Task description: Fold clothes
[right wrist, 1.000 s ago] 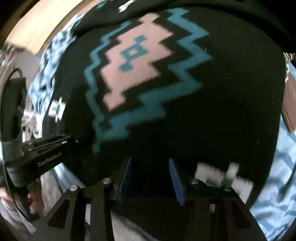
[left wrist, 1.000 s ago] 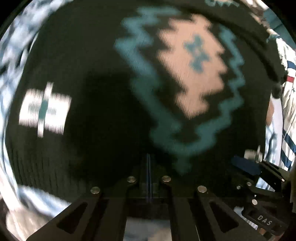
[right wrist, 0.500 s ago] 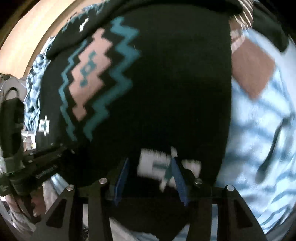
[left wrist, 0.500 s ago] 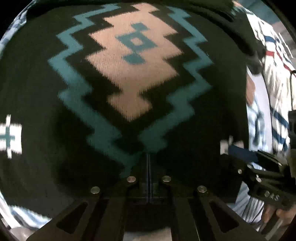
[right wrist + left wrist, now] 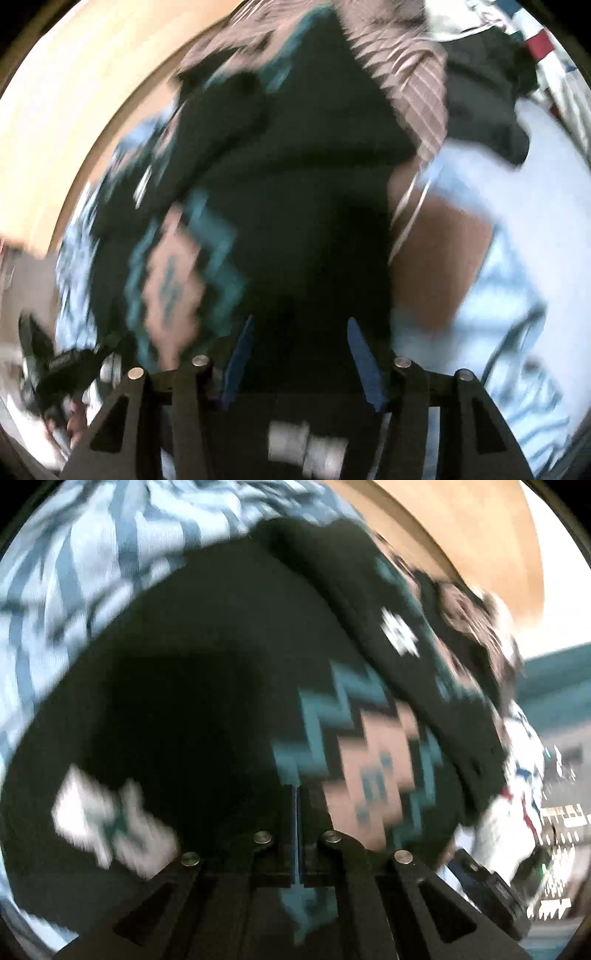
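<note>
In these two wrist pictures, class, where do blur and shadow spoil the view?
Left wrist view: motion blur smears the black patterned sweater, with a dark shadow ahead of the left gripper. Right wrist view: the same sweater is streaked, darkest ahead of the right gripper; both round edges bend.

**Sweater spread over striped cloth**

In the left wrist view, the sweater (image 5: pixel 207 686) is laid across the frame's centre. A striped cloth (image 5: pixel 66 561) is seen under it at upper left, a table edge (image 5: pixel 461 535) at upper right.

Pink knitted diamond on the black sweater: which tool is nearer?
Left. The left tool sits just beside the pink knitted diamond; the right tool has it well off to its left.
</note>
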